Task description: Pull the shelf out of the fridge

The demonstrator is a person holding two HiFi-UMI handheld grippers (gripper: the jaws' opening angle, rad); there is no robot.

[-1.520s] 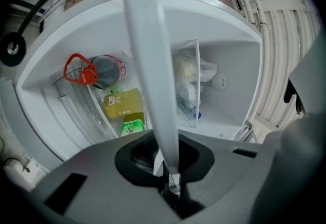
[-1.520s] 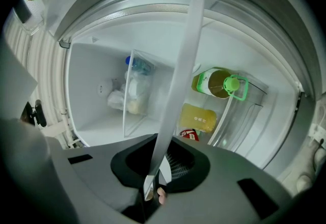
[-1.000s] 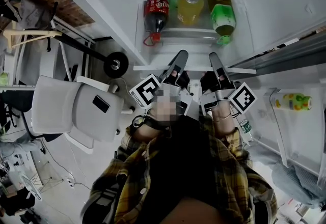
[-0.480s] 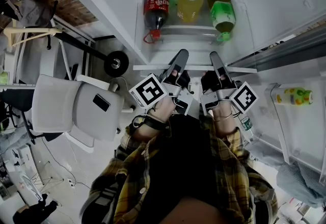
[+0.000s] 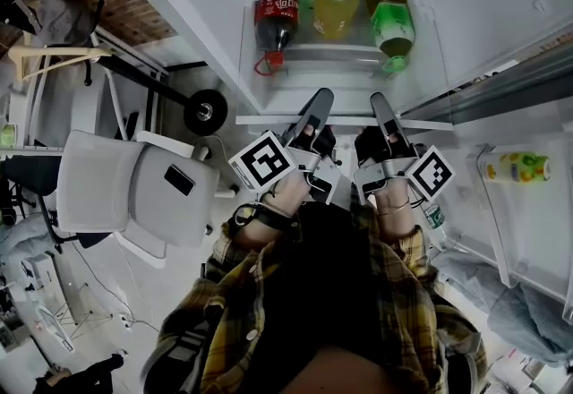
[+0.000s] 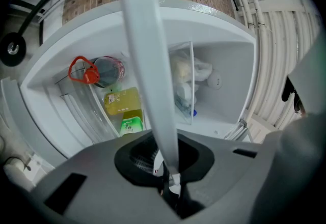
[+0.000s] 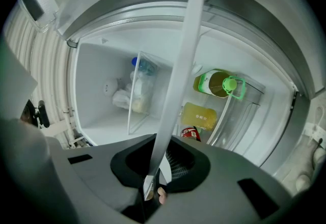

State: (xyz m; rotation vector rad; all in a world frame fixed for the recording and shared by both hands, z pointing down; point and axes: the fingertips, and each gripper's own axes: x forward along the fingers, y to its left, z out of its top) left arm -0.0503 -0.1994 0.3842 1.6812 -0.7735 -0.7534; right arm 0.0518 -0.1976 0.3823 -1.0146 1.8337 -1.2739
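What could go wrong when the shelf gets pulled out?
1. The left gripper and right gripper pinch only the thin front edge of the shelf, so it could slip free, or jam crooked if one side pulls harder.
2. A clear box seems to sit above the shelf; if it rests there, it may slide off.
3. A dropped shelf would likely land on the bottles lying below.

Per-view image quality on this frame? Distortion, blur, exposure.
Head view: fisheye bows the fridge walls; its interior is bright, the foreground dark. Left gripper view: black vignetted corners; the shelf, gripped between the jaws, is a soft out-of-focus bar. Right gripper view: same vignette and soft shelf; the green bottle behind is sharp.
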